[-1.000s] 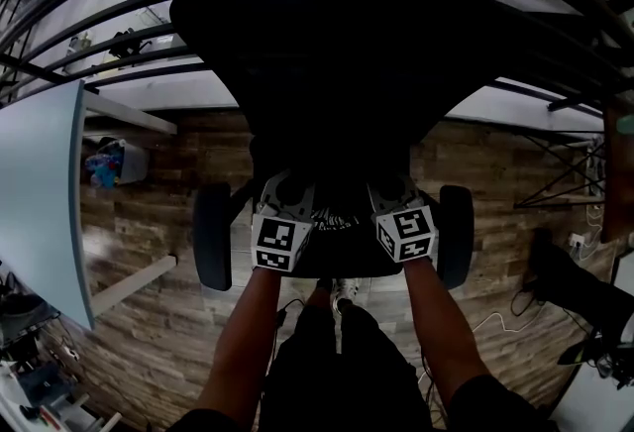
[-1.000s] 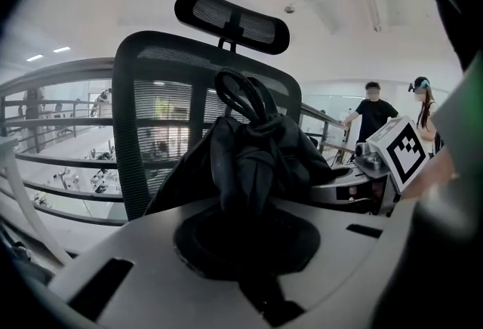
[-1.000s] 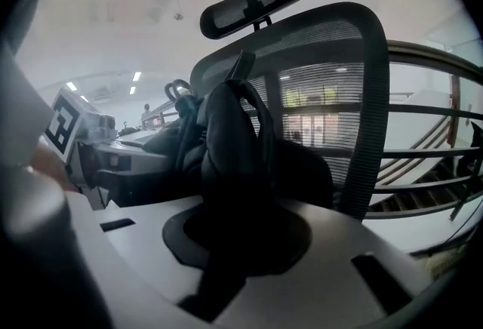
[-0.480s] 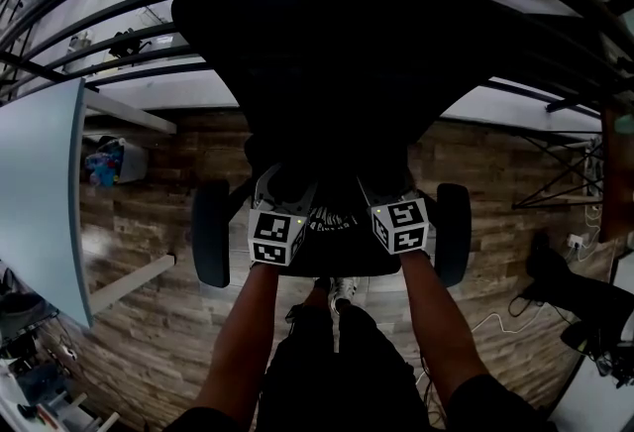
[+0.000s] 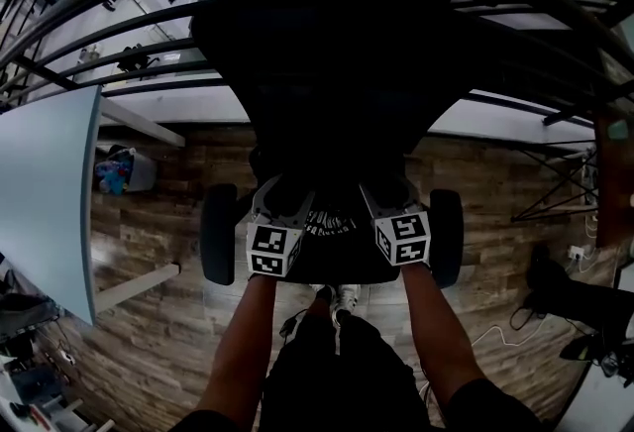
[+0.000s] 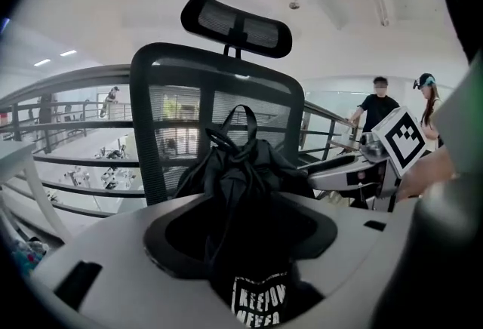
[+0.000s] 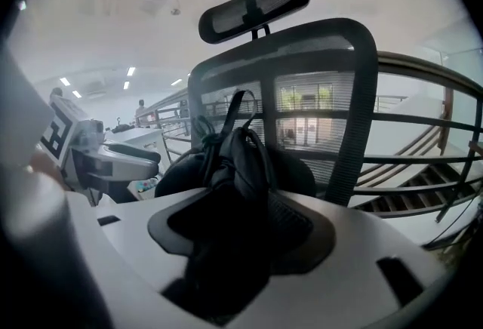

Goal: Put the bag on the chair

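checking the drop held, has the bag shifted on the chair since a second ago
No. The bag keeps its white print midway between the chair armrests, as before.

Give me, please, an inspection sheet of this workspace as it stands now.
Surface: brown wood-plank floor.
Job's things: black drawstring bag with white print rests on the black mesh office chair with headrest.
Clutter: grey bin of coloured items beside a pale desk.
Grippers: left gripper and right gripper, jaws just opened wide; bag between them, not pressed.
Cables: thin cables on the floor at right.
Surroundings: metal railing; two people beyond.
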A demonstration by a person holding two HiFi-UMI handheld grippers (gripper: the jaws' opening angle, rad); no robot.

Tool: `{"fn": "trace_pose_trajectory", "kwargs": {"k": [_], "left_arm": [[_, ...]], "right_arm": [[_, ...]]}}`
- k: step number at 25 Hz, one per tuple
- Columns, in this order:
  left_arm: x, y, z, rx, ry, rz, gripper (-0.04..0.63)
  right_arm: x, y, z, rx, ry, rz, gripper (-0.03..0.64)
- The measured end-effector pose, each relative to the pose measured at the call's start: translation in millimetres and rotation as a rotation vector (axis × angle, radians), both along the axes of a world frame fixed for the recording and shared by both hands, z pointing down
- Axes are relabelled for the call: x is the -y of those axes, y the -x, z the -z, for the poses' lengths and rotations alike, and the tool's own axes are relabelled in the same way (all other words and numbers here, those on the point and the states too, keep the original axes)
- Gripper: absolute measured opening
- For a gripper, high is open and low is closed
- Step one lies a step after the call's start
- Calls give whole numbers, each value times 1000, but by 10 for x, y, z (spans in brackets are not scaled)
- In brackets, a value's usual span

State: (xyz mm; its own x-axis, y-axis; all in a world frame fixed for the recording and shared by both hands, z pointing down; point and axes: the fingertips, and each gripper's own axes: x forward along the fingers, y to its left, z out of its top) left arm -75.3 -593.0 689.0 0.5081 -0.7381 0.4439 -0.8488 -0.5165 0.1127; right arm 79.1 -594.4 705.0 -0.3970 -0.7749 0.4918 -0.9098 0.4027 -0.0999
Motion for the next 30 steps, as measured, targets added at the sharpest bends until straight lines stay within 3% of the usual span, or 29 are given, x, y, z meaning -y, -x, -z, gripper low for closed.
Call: {"fn": "trace_pose_trajectory", "kwargs": {"k": [4, 8, 12, 17, 21, 30], "left_arm": [[-123, -20, 281, -13, -35, 5, 242], [-257, -41, 560, -21, -56, 0, 229], [-384, -40, 908, -15, -87, 13, 105], [-631, 11, 1202, -33, -107, 51, 12], [-833, -18, 1437, -84, -120, 34, 11], [-1047, -223, 1871, -123, -192, -18, 12]], "right_arm": [[-118, 32, 243, -18, -23, 16, 225], [-243, 30, 556, -51, -62, 20, 118], [-391, 2, 879, -49, -92, 16, 40], [-657, -22, 1295, 2, -145, 13, 20], [-852, 25, 1608, 31, -198, 30, 18], [-972, -11, 2202, 55, -326, 51, 18]]}}
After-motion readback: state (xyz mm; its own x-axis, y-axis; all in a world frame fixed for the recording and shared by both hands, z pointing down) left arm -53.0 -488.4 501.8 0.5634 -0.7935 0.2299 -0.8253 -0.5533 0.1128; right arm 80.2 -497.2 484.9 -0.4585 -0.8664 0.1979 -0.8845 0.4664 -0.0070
